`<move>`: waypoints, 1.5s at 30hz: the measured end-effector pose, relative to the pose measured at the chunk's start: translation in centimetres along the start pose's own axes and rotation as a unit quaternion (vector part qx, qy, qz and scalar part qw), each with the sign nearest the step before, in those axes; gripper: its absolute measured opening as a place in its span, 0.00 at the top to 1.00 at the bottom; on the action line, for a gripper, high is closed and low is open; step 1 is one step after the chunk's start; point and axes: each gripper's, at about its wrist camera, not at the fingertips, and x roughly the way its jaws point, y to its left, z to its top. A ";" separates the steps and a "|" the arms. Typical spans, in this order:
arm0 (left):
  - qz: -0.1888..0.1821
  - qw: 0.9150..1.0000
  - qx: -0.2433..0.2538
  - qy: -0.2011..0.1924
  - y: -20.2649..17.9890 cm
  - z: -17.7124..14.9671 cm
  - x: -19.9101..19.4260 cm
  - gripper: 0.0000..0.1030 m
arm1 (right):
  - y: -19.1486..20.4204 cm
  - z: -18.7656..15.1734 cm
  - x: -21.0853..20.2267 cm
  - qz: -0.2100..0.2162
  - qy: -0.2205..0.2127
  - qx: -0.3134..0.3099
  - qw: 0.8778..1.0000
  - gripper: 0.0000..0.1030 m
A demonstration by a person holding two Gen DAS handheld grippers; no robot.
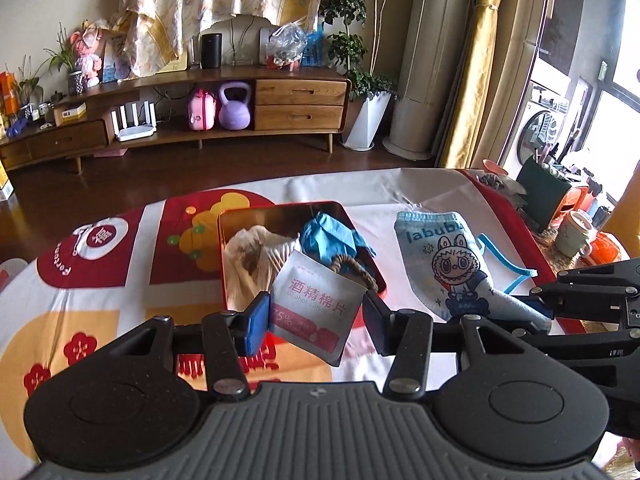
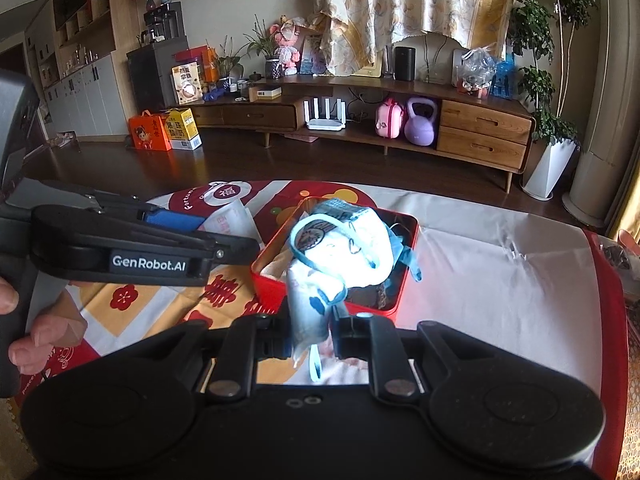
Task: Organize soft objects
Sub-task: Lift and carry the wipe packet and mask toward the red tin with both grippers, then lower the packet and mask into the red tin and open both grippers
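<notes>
I am looking across the counter (image 1: pixel 400 196), which is lying under a white cloth (image 2: pixel 500 280) printed with red and yellow shapes. Near its middle a red tin (image 2: pixel 404 300) is sitting open, and it is already holding a pale crumpled bag (image 1: pixel 250 256), a bunched blue glove (image 1: pixel 328 236) and a loop of brown rope (image 1: pixel 354 266). To the right of the tin in the left wrist view, a light blue cartoon cloth (image 1: pixel 444 264) with blue straps is hanging in the air, and my right tongs (image 2: pixel 310 332) are clenching its lower end; in the right wrist view this cloth is dangling just in front of the tin, bright in the light and partly covering what is inside. My left tongs (image 1: pixel 314 322) are gripping a white and pink wipe packet (image 1: pixel 316 308) by its two side edges, with the blue pads (image 1: pixel 258 320) pressing on it; the packet is tilting and is being held off the cloth at the near edge of the tin. In the right wrist view the left tongs are showing at the far left, with the fingers of a hand (image 2: pixel 24 328) wrapping the grip. Whether the packet is touching the tin rim, I cannot tell.
</notes>
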 end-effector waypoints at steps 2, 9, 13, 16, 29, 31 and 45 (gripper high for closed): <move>0.002 1.000 0.001 -0.002 0.3 0.6 0.7 0.52 | -0.5 0.3 0.6 0.000 0.002 0.001 1.000 0.84; 0.012 1.000 -0.001 0.003 1.7 2.0 4.4 0.52 | -1.9 1.4 3.6 -0.006 0.011 0.001 1.000 0.83; 0.021 1.000 -0.009 0.011 2.7 2.5 7.0 0.52 | -2.6 2.0 5.9 -0.012 0.013 0.003 1.000 0.83; 0.022 1.000 -0.010 0.015 3.1 2.7 8.7 0.52 | -3.4 2.3 7.8 -0.012 0.020 0.010 1.000 0.83; 0.045 0.999 -0.014 0.017 3.8 5.3 15.5 0.52 | -4.5 1.5 13.4 0.003 0.045 0.016 0.999 0.83; 0.045 0.999 -0.019 0.020 4.0 5.5 16.5 0.52 | -4.8 1.4 14.0 0.004 0.050 0.016 0.999 0.83; 0.059 0.997 -0.021 0.052 4.7 4.6 21.2 0.52 | -4.9 0.2 15.8 -0.002 0.059 0.000 0.998 0.76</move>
